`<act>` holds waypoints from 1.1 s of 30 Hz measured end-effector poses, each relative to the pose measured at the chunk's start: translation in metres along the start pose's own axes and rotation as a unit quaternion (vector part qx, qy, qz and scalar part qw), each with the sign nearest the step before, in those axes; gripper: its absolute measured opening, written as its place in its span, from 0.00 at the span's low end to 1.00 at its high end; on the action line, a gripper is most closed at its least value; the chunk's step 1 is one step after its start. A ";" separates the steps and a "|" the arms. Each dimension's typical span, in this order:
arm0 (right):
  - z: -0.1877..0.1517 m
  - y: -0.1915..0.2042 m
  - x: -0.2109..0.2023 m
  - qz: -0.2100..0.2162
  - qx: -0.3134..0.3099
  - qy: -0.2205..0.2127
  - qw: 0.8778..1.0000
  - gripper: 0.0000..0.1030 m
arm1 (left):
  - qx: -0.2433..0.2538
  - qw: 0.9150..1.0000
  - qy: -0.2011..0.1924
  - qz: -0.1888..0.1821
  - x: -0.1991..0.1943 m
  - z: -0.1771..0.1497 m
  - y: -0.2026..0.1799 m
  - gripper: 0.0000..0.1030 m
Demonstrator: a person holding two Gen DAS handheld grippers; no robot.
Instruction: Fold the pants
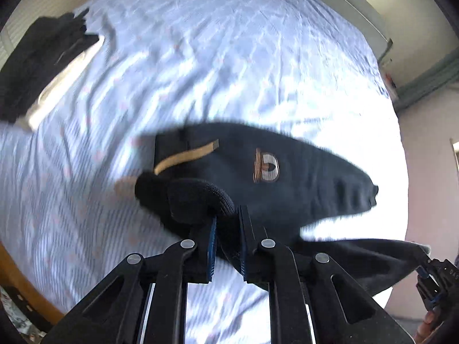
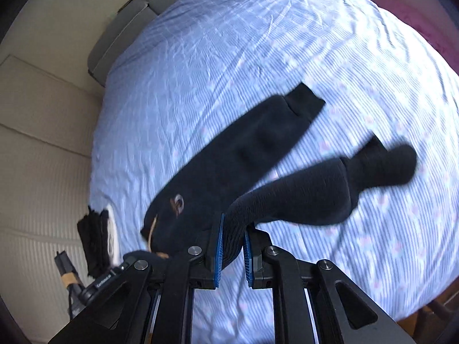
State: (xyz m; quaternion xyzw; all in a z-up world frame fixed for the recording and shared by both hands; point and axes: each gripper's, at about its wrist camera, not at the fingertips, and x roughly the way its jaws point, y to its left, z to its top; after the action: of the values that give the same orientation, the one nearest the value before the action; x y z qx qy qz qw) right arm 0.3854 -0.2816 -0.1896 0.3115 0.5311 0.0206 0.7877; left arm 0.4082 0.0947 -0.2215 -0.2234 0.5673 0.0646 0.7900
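Observation:
The black pants (image 1: 287,172) hang in the air above the bed, with a tan drawstring (image 1: 186,154) and a small logo (image 1: 266,167) showing. My left gripper (image 1: 228,223) is shut on the ribbed waistband (image 1: 200,197). My right gripper (image 2: 232,240) is shut on another part of the waistband (image 2: 249,209). In the right wrist view the pants (image 2: 229,157) trail away over the sheet, one leg with its cuff (image 2: 304,103) lying flat, the other leg (image 2: 373,166) lifted and blurred. The right gripper also shows at the lower right edge of the left wrist view (image 1: 430,283).
A light blue striped bed sheet (image 1: 200,57) covers the bed. A pile of dark folded clothes on something white (image 1: 43,68) lies at the bed's far left; it also shows in the right wrist view (image 2: 97,238). Cream wall panels (image 2: 37,143) and a grey headboard (image 1: 344,3) border the bed.

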 end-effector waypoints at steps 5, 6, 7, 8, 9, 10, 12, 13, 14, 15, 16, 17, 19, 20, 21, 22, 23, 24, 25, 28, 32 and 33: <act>0.057 0.021 0.047 -0.018 0.008 -0.012 1.000 0.13 | -0.019 1.000 -0.001 0.015 0.038 0.046 -0.002 0.14; 0.066 0.023 0.059 -0.020 0.007 -0.011 1.000 0.13 | -0.023 1.000 0.001 0.018 0.042 0.051 0.000 0.14; 0.077 0.023 0.072 -0.028 0.012 -0.008 0.999 0.13 | -0.029 0.999 0.010 0.021 0.052 0.061 0.000 0.14; 0.084 0.024 0.083 -0.035 0.015 -0.004 0.999 0.13 | -0.031 0.999 0.016 0.025 0.059 0.066 -0.002 0.14; 0.091 0.024 0.095 -0.040 0.017 0.001 0.999 0.13 | -0.031 0.999 0.021 0.031 0.066 0.069 -0.002 0.14; 0.095 0.023 0.105 -0.046 0.023 0.005 0.999 0.13 | -0.029 0.999 0.027 0.037 0.074 0.074 -0.004 0.14; 0.104 0.017 0.125 -0.054 0.036 0.015 0.998 0.13 | -0.023 0.998 0.041 0.048 0.090 0.084 -0.006 0.15; 0.108 0.016 0.135 -0.060 0.038 0.020 0.997 0.14 | -0.020 0.997 0.049 0.051 0.096 0.087 -0.008 0.15; 0.109 0.014 0.141 -0.063 0.039 0.022 0.997 0.14 | -0.014 0.996 0.059 0.058 0.103 0.091 -0.009 0.16; 0.111 0.014 0.145 -0.060 0.039 0.022 0.997 0.19 | -0.009 0.996 0.065 0.062 0.107 0.093 -0.010 0.16; 0.114 0.014 0.147 -0.061 0.033 0.022 0.997 0.29 | -0.001 0.995 0.073 0.064 0.112 0.096 -0.011 0.17; 0.118 0.018 0.147 -0.073 0.016 0.022 0.997 0.34 | 0.010 0.994 0.083 0.066 0.114 0.099 -0.013 0.17; 0.122 0.027 0.137 -0.099 -0.021 0.012 0.995 0.44 | 0.030 0.994 0.081 0.064 0.106 0.102 -0.019 0.27; 0.121 0.032 0.127 -0.102 -0.041 0.000 0.994 0.45 | 0.053 0.995 0.063 0.063 0.095 0.102 -0.024 0.53; 0.118 0.037 0.113 -0.104 -0.065 -0.018 0.992 0.49 | 0.077 0.994 0.040 0.069 0.084 0.102 -0.029 0.84; 0.113 0.041 0.100 -0.113 -0.086 -0.034 0.989 0.56 | 0.112 0.990 0.005 0.084 0.067 0.101 -0.037 0.90; 0.108 0.044 0.087 -0.121 -0.103 -0.050 0.986 0.60 | 0.155 0.983 -0.031 0.094 0.050 0.098 -0.047 0.92; 0.103 0.044 0.076 -0.124 -0.119 -0.067 0.983 0.65 | 0.202 0.973 -0.053 0.094 0.039 0.096 -0.057 0.92; 0.096 0.043 0.066 -0.127 -0.134 -0.084 0.979 0.67 | 0.240 0.965 -0.060 0.088 0.033 0.095 -0.065 0.92; 0.079 0.028 0.054 -0.140 -0.158 -0.096 0.973 0.68 | 0.342 0.938 -0.038 0.039 0.034 0.090 -0.087 0.92; 0.071 -0.010 0.078 -0.141 -0.128 -0.056 0.980 0.68 | 0.415 0.909 0.023 0.014 0.073 0.081 -0.108 0.92; 0.072 -0.023 0.088 -0.132 -0.110 -0.046 0.984 0.68 | 0.423 0.905 0.046 0.011 0.087 0.080 -0.111 0.91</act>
State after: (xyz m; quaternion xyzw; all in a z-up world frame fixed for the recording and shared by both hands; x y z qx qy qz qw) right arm 0.4781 -0.3022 -0.2559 0.1503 0.5250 -0.0401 0.8368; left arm 0.5470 0.0168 -0.2503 0.1354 0.5794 -0.1830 0.7826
